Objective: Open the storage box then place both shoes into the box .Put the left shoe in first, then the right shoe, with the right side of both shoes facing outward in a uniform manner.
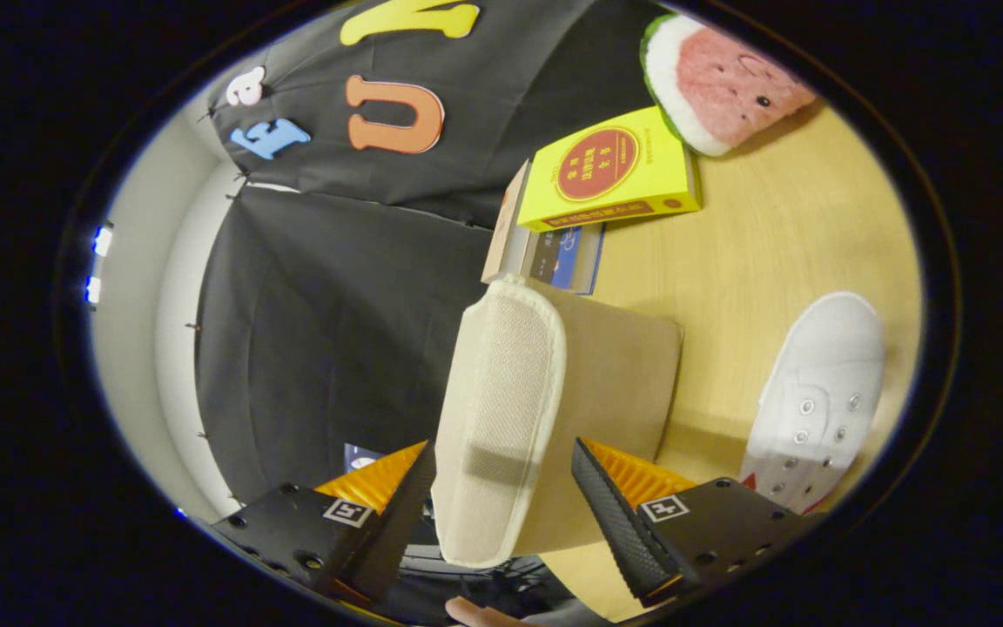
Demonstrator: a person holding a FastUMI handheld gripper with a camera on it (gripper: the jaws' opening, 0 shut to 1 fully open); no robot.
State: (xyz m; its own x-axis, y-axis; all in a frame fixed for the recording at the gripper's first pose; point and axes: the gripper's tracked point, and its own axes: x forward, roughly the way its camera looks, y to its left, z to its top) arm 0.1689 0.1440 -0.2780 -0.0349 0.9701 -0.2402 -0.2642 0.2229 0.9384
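A cream shoe (501, 409) stands between my fingers with its ribbed sole turned toward me. It leans against the tan storage box (615, 383), which rests on the wooden table (780, 226). My gripper (501, 505) is open. The finger on the wall side (397, 505) lies right along the sole's edge, and the other finger (615, 514) stands a little apart from it. A second, white shoe (824, 392) with metal eyelets lies on the table beyond the box, on the side away from the wall. I cannot tell whether the box's lid is open.
A yellow book (610, 170) lies on a stack of books (545, 248) just past the box. A watermelon-slice plush (715, 78) sits farther along the table. The black cloth wall (327, 331) is close to the shoe's other side. A hand (475, 614) shows under the gripper.
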